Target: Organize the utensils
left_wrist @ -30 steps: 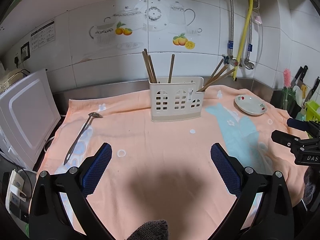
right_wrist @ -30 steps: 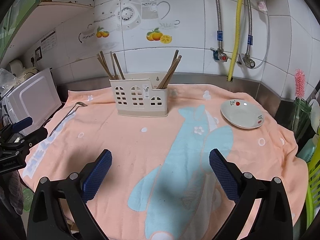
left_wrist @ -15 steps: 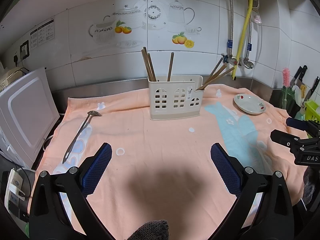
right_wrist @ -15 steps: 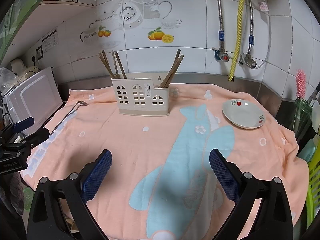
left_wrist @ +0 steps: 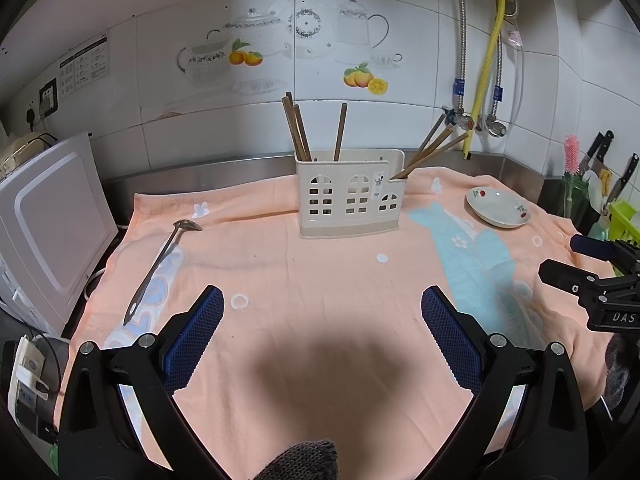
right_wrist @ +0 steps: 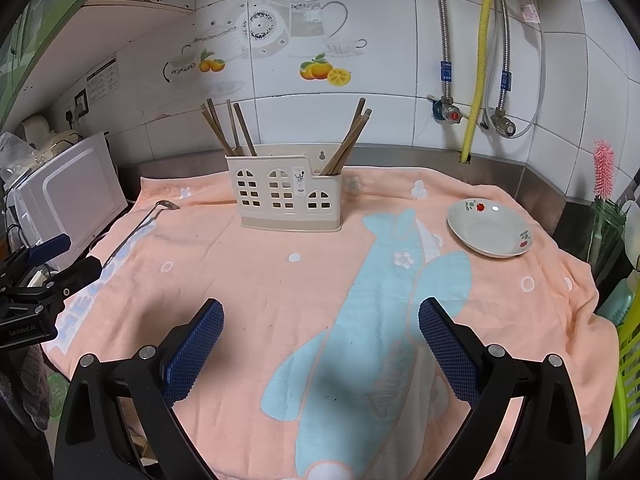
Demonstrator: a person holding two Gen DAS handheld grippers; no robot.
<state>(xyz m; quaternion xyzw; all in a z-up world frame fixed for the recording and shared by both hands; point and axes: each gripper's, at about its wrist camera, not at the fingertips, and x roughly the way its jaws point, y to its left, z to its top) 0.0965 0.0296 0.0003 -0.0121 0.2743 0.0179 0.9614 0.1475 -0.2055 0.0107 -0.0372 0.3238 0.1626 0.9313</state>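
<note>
Both grippers, left (left_wrist: 322, 312) and right (right_wrist: 321, 316), spread wide, holding nothing. Spoon (left_wrist: 160, 262) fully visible ahead-left only in left view; chopstick holder (right_wrist: 286, 194) straight ahead.

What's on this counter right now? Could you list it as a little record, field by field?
surface: peach towel with a blue fish print
holder: cream utensil holder, upright, near the wall
chopsticks: chopsticks standing in the holder's end sections
spoon: metal spoon lying loose on the towel's left side
plate: small plate on the right
left gripper: open, holding nothing
right gripper: open, holding nothing
</note>
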